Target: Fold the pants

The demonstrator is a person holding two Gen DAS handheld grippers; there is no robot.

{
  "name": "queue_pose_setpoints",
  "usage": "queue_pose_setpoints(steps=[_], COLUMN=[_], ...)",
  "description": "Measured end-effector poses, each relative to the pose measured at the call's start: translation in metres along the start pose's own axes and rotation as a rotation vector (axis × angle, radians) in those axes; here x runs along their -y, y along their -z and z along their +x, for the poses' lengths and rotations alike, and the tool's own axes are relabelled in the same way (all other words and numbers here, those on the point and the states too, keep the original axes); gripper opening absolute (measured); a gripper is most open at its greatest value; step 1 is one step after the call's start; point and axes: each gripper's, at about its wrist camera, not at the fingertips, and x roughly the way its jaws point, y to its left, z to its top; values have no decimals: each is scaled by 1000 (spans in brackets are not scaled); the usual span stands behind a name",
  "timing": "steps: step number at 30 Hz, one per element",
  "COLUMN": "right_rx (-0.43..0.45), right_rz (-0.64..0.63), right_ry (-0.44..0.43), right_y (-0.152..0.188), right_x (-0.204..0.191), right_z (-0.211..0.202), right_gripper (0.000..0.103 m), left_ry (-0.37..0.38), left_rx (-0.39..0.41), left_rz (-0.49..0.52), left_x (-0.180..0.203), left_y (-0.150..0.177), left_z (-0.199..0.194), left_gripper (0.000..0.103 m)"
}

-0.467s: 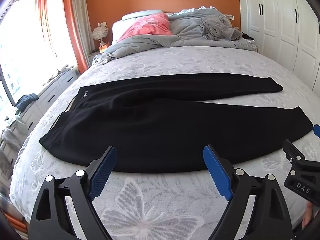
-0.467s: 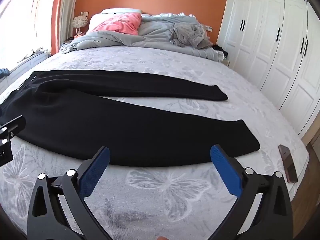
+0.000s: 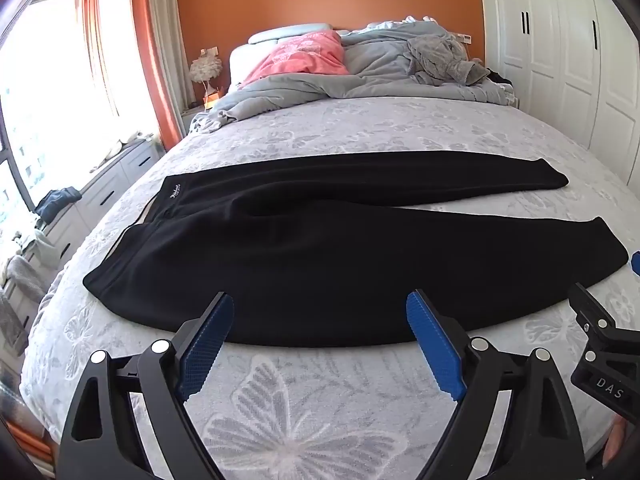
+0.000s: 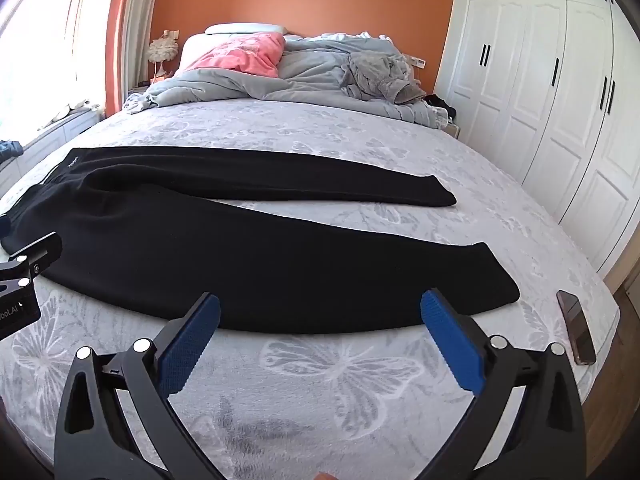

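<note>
Black pants [image 3: 304, 248] lie flat across the bed, waistband to the left, both legs spread apart and pointing right; they also show in the right wrist view [image 4: 248, 256]. My left gripper [image 3: 320, 312] is open and empty, just above the near edge of the pants' seat. My right gripper [image 4: 320, 312] is open and empty, over the near edge of the front leg. The right gripper's body shows at the right of the left wrist view [image 3: 600, 344]. The left gripper's body shows at the left of the right wrist view [image 4: 24, 276].
The bed [image 3: 360, 136] has a grey butterfly-print cover. A grey duvet [image 3: 392, 68] and pink pillow [image 3: 304, 56] lie at the head. A phone [image 4: 576, 328] lies at the bed's right edge. White wardrobes [image 4: 540, 92] stand right, drawers [image 3: 100, 184] left.
Both grippers have shifted slightly forward toward the pants. The pants have not moved.
</note>
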Motion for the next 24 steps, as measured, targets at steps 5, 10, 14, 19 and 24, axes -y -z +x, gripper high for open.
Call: queue_pose_setpoints(steps=[5,10,14,19,24], right_rx=[-10,-8,-3,-4,-4], right_rz=[30,27,27,32,31], right_ry=[-11,-9,-6,-4,-4], right_y=[0,-2,1,1,1], right_x=[8,11,10,9,8], right_z=[5,5,4,2,2], right_gripper=[98,98,98,98,98], left_ry=[4,13,5,22,13], left_rx=[5,8,6,-6,-21], left_rz=[-12,-21,-21,-40,-33], left_x=[1,-2,-3,-5,-5], left_y=[1,0,0,-1,0], left_z=[0,1,3,6,10], left_gripper=[85,85,85,85,85])
